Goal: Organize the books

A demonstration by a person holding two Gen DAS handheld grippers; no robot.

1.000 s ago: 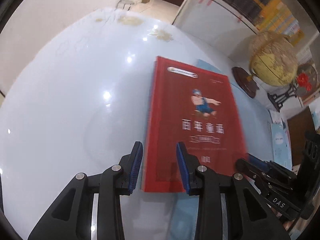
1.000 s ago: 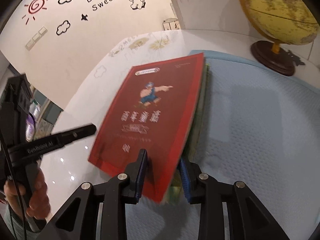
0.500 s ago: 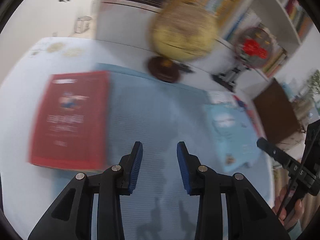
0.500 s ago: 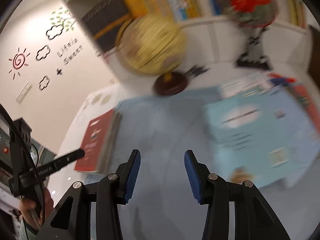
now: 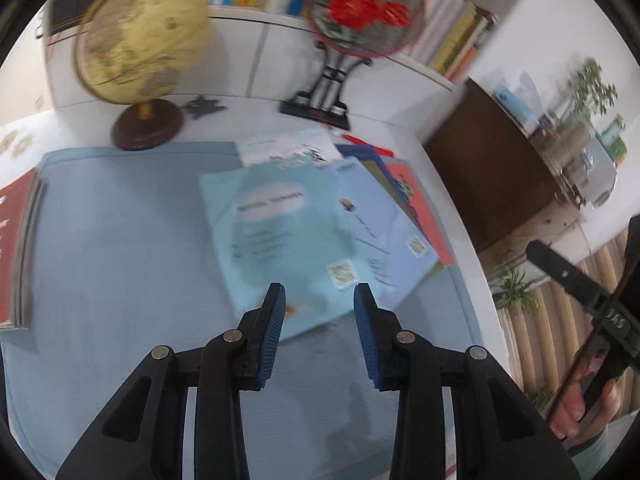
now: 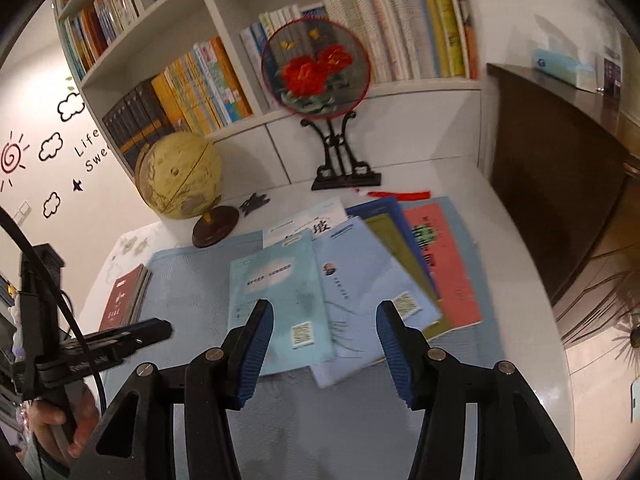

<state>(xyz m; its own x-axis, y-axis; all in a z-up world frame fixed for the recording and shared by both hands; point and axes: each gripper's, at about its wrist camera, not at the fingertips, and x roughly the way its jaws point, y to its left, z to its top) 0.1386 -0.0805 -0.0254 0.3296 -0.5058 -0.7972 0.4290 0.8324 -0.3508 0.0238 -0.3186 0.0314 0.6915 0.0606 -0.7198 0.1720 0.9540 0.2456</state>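
Both hand-held grippers empty, jaws spread – left hand-held gripper [image 5: 319, 300] hovers over the near edge of the light blue book [image 5: 288, 236], not touching as far as the view shows. Right hand-held gripper [image 6: 325, 322] also spread wide, above the same light blue book [image 6: 276, 300], which tops a fanned pile just ahead of it; a paler blue book [image 6: 360, 276], an olive one [image 6: 394, 248] and a salmon-red book [image 6: 448, 264] spread out to its right. Red book stack [image 6: 122, 298] lies well apart, far left of the right gripper – at the blue mat's [image 6: 180, 280] left edge. Globe [image 6: 178, 180] and round fan on stand [image 6: 316, 68] stand beyond the pile on the white table [image 6: 520, 320].
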